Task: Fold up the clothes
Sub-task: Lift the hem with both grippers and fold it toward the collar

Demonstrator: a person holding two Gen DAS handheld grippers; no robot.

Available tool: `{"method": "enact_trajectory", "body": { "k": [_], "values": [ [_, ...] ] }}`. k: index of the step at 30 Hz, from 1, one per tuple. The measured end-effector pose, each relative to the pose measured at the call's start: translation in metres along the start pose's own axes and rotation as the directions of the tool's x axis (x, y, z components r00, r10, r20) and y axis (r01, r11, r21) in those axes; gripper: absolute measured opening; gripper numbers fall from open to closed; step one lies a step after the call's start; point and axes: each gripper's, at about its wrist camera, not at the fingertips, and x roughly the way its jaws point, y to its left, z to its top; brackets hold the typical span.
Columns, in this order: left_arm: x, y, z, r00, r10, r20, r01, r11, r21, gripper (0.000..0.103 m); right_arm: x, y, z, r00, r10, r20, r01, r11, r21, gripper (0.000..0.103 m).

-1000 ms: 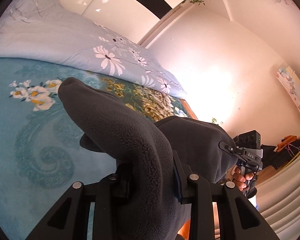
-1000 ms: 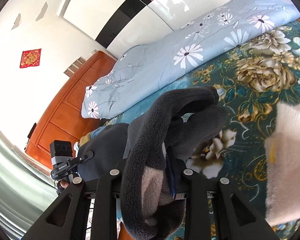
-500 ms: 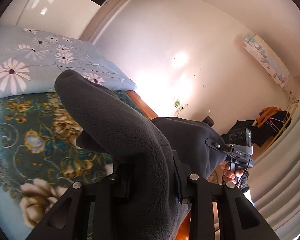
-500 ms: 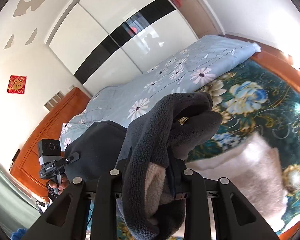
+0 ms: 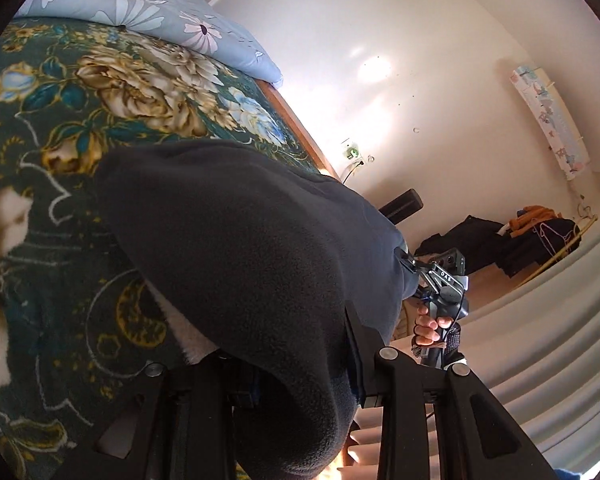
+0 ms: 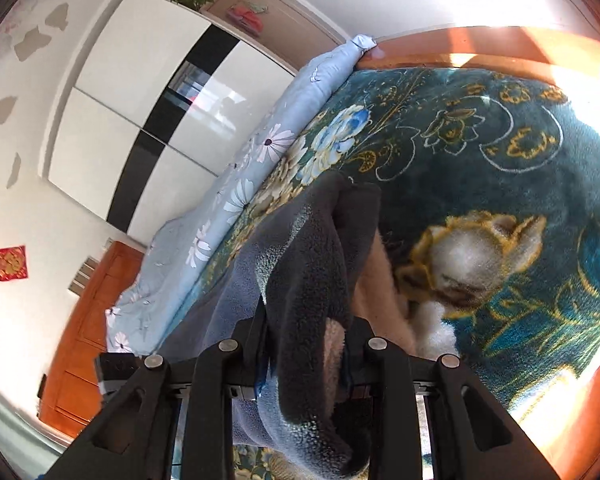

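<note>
A dark grey fleece garment with a pale fluffy lining hangs between both grippers over the teal floral bedspread. My left gripper is shut on one bunched part of it. My right gripper is shut on another bunched part; its pale lining shows beside the fingers. In the left wrist view the right gripper and the hand holding it appear past the garment's far end. A pale fluffy cloth lies on the bedspread under the garment.
A light blue daisy-print quilt lies along the far side of the bed. A white wardrobe and a wooden headboard stand behind it. The wooden bed edge and a pile of clothes are to the right.
Both grippers have swung to the right and down toward the bedspread, carrying the fleece garment. The garment now hangs lower and closer to the pale cloth on the bed.
</note>
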Motion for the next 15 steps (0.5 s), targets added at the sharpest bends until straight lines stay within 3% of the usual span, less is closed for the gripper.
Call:
{"method": "enact_trajectory", "body": {
  "k": [7,9,12,15],
  "values": [
    [0.001,-0.007,-0.022,0.999,0.032,0.044,-0.033,0.999,0.010,0.034,0.008,0.014,0.012,1.000,-0.021,-0.016,0.020,0.998,-0.059,0.030],
    [0.003,0.000,-0.027,0.998,0.018,0.058,-0.016,0.999,-0.032,0.034,0.013,0.017,0.016,0.999,-0.044,-0.032,0.041,0.996,-0.081,0.030],
    [0.004,0.002,-0.037,0.998,0.005,0.067,-0.001,0.999,-0.054,0.034,0.018,0.009,0.016,0.997,-0.059,-0.041,0.056,0.997,-0.059,0.031],
    [0.001,-0.007,-0.030,0.998,0.041,0.055,-0.041,0.999,-0.013,0.037,0.013,0.006,0.010,0.997,-0.066,-0.035,0.064,0.997,-0.033,0.034]
  ]
}}
